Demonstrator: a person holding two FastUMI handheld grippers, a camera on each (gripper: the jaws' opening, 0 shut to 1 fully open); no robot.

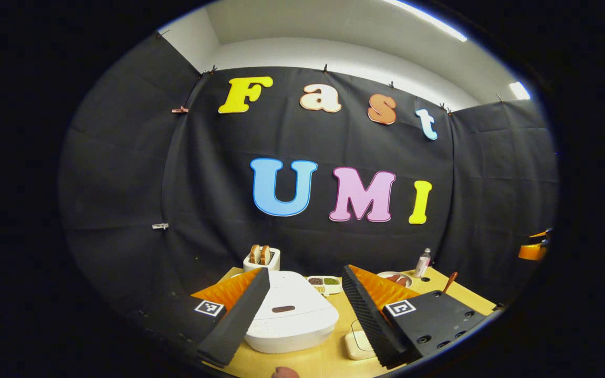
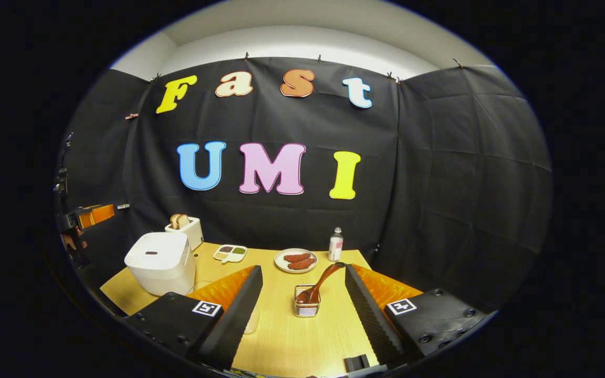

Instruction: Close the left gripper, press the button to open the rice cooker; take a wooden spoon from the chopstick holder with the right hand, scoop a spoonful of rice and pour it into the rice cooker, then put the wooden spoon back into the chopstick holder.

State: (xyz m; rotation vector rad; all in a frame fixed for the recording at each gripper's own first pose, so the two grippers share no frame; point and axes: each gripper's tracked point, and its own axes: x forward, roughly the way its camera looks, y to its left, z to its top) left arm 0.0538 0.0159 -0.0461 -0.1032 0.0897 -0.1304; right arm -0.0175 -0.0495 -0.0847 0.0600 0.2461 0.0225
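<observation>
Pretty dim booth, lit from ceiling strip lights (image 1: 428,18) above both tongs; sharp centre, heavy fisheye bending at edges.

White rice cooker (image 2: 160,262) lid closed, table's left; wooden spoon (image 2: 317,286) leaning in chopstick holder (image 2: 306,307), centre.

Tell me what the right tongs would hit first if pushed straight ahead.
Most likely the small metal wire chopstick holder with the brown wooden spoon leaning in it: it sits between the open right tongs, ahead on the wooden table. Depth is uncertain.
</observation>
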